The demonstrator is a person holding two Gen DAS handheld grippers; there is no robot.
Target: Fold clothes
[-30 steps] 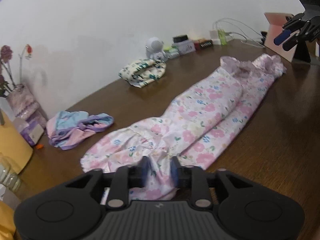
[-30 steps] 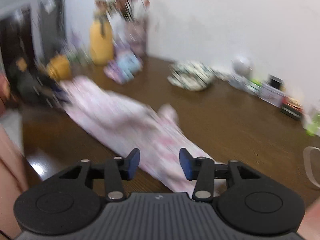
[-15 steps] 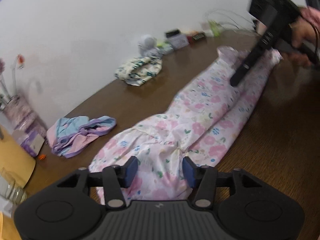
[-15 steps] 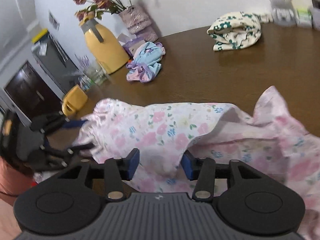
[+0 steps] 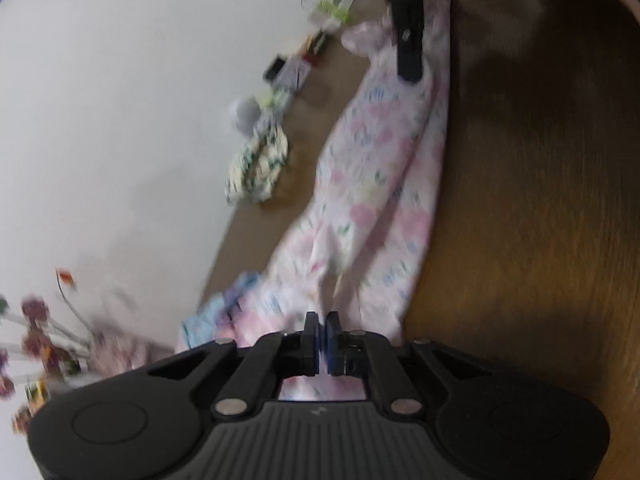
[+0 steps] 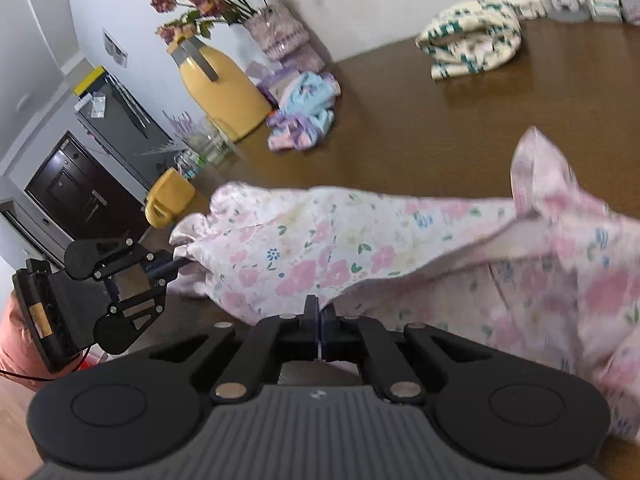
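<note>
A long pink floral garment [image 5: 380,168] lies stretched along the brown table [image 5: 520,200]. In the left wrist view my left gripper [image 5: 322,326] is shut on its near hem, with cloth pinched between the pads. This view is tilted and blurred. At the far end my right gripper [image 5: 410,72] reaches down onto the garment. In the right wrist view the right gripper [image 6: 320,312] has its jaws closing tight on a fold of the garment [image 6: 320,248], which rises in a ridge. The left gripper [image 6: 174,263] holds the frilled end at the left.
A folded cream and green cloth [image 6: 472,40] and a crumpled blue and purple cloth [image 6: 304,112] lie near the wall. A yellow jug [image 6: 224,92], a flower vase [image 6: 276,36], a small yellow container [image 6: 170,198] and small items [image 5: 296,68] crowd the table's edges.
Both grippers went from open to shut on the garment's two ends. The left wrist view has rolled sideways. The cloth by the right gripper is now lifted into a ridge.
</note>
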